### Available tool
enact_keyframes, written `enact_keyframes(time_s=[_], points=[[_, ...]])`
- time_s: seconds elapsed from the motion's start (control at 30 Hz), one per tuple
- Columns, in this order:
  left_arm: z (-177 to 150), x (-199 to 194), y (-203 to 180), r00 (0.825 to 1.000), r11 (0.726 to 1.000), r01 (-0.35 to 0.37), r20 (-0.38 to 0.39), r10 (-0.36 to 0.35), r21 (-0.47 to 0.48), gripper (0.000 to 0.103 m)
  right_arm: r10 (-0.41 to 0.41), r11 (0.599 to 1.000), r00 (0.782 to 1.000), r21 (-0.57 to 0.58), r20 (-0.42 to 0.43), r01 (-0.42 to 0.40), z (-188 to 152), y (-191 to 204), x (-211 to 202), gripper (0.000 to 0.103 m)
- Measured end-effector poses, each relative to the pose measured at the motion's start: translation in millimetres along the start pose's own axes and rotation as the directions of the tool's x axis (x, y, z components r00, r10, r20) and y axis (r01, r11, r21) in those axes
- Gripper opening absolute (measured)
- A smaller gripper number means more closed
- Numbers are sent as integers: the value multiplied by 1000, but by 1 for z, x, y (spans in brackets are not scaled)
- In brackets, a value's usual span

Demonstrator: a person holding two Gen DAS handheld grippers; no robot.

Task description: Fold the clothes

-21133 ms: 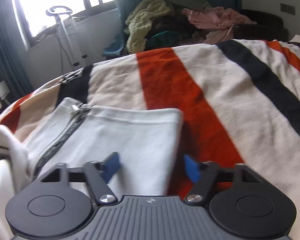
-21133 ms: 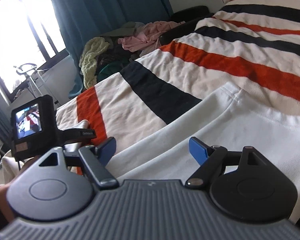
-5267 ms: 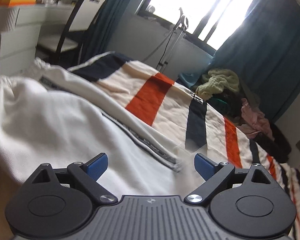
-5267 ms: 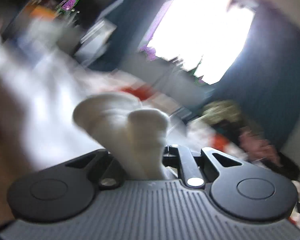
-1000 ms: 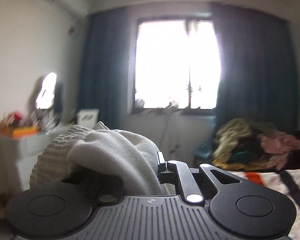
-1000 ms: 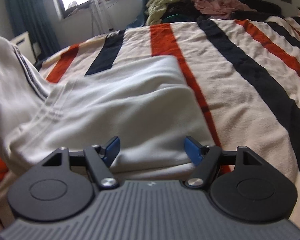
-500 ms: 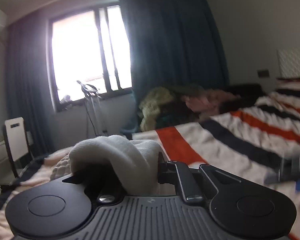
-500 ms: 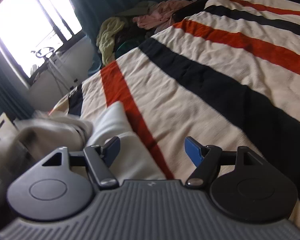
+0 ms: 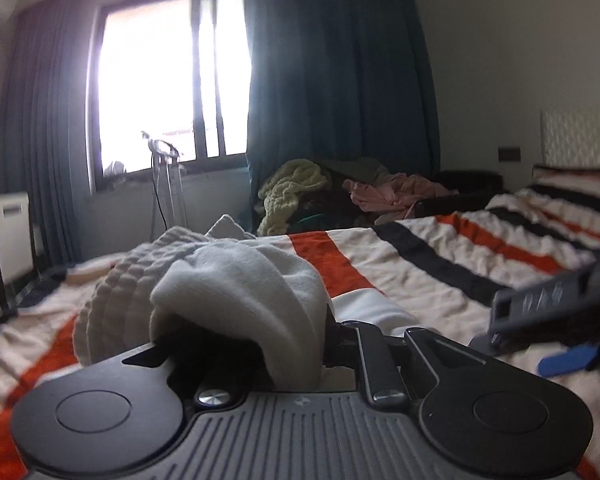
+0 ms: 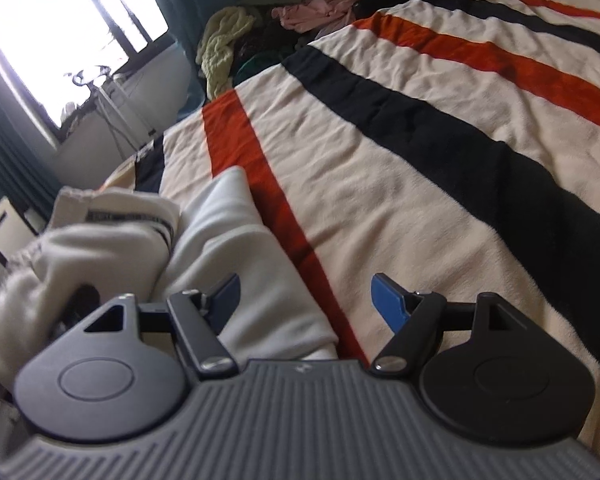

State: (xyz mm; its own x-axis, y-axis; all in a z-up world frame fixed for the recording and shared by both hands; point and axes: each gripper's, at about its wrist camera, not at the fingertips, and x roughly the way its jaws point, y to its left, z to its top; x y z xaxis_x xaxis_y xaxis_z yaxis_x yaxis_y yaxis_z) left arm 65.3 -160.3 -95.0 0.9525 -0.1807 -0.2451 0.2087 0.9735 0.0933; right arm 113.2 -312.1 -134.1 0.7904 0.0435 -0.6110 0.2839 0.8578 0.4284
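Two claws were at work over the striped bed [image 10: 380, 184]. The left claw [image 9: 300, 344] held a bunched fold of the white garment [image 9: 236, 288] between jaws that had just been easing apart, cloth still caught between them. The right claw [image 10: 304, 300] stood wide and empty, near the flat part of the garment [image 10: 236, 240] on the near left of the bed. The step looked like laying the lifted fold over. To do it well, the left should lower the cloth until it rests flat before letting go, edges aligned, while the right could pin or smooth the lower layer.
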Motion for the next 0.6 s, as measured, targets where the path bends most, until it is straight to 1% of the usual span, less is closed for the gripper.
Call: enact_keyframes(time_s=[0.1,0.2,0.27,0.4,0.5,0.57,0.6], points=[[2,-17,13,1000,1000,11,-11,-12,-20,17,-24,998,1000,-60,5,24,-4,10,3,74],[1,-18,19,999,997,25,-32,-27,-70,18,-44,996,999,-80,11,45,-7,13,6,74],[0,-15,19,998,997,30,-50,-34,-77,18,-47,996,999,-72,15,48,-7,12,6,74],[1,-18,33,995,988,60,-70,-71,-141,19,-40,998,998,-45,38,42,-3,9,4,74],[-1,-23,39,993,988,73,-80,-84,-138,21,-25,999,998,-36,64,27,1,10,2,74],[0,-25,40,992,985,88,-83,-101,-148,25,-15,999,997,-46,75,19,2,13,1,74],[1,-26,40,991,984,96,-83,-109,-153,34,-12,999,997,-51,81,16,3,14,0,74]])
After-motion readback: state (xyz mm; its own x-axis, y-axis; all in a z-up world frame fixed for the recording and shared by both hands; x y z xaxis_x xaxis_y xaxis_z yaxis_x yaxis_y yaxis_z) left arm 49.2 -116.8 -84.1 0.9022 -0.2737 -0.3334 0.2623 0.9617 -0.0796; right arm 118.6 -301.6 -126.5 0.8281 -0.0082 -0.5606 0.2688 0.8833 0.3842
